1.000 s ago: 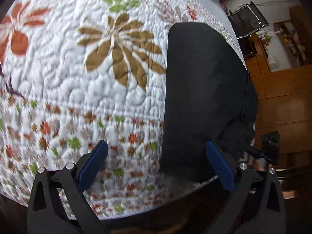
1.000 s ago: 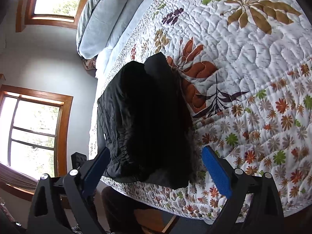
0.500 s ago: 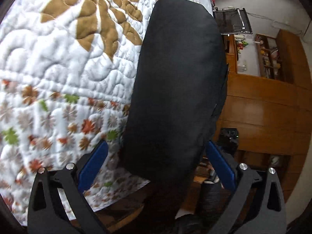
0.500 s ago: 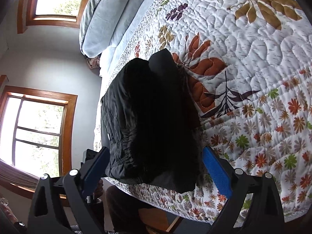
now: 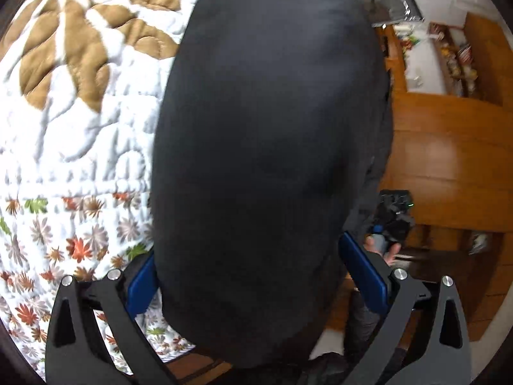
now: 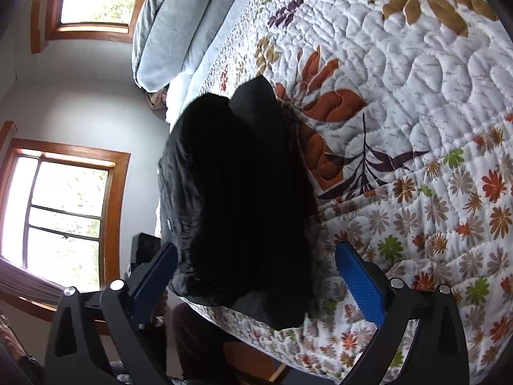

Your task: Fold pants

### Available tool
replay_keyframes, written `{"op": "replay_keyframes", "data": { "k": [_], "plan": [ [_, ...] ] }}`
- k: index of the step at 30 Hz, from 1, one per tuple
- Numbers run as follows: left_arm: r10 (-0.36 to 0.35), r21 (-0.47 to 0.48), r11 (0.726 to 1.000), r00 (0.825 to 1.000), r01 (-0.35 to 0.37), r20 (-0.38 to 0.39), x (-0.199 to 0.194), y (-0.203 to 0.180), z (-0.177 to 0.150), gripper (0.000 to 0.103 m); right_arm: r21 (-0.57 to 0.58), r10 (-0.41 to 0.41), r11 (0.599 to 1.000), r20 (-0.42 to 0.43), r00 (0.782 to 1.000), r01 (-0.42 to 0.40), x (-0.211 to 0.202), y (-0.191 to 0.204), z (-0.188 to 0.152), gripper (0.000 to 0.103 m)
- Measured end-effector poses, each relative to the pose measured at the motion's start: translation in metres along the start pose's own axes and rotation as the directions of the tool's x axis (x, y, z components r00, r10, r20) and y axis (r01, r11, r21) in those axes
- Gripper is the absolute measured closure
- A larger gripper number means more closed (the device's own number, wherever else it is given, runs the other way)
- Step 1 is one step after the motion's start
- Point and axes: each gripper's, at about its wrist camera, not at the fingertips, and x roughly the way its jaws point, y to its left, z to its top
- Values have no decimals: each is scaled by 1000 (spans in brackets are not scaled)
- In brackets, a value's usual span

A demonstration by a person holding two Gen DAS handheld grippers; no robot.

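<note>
In the left wrist view the left tool point(image 5: 248, 284) stands wide, with its blue pads on both sides of the near end of the black pants point(image 5: 266, 147); the cloth fills the gap between them, but I cannot tell if the pads touch it. The right tool point(image 6: 256, 276) is wide too and holds nothing, and the bunched dark end of the pants point(image 6: 237, 199) lies just in front of it. The pants lie on the quilt point(image 6: 416, 112) at the corner of the bed, and their near end seems to reach the bed edge or hang a little over it. To do this step well, I think each tool should close on all layers of its end together, not only the top layer, and then both should lift evenly so the fold stays straight. The edge is the risk here: slack cloth may slide off toward the wooden floor point(image 5: 449, 160). Farther in, the quilt is bare and gives much room, up to the pillows point(image 6: 173, 29) near the windows point(image 6: 64, 211).
</note>
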Motion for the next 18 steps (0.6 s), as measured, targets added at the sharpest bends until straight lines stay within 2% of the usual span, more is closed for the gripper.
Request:
{"op": "replay_keyframes", "data": {
  "k": [4,10,18],
  "plan": [
    [36,5,999,999,-36,-10,6,-9,1,3,-33,28,999,-5,1000,-29,6,0,1,3],
    [-14,-32,999,1000,14,5,6,-13,9,3,-67,95,993,-77,992,-101,26,9,4,3],
    [10,-23,1000,1000,-10,8,16,-25,17,3,-105,93,989,-129,987,-106,60,20,11,3]
  ]
}}
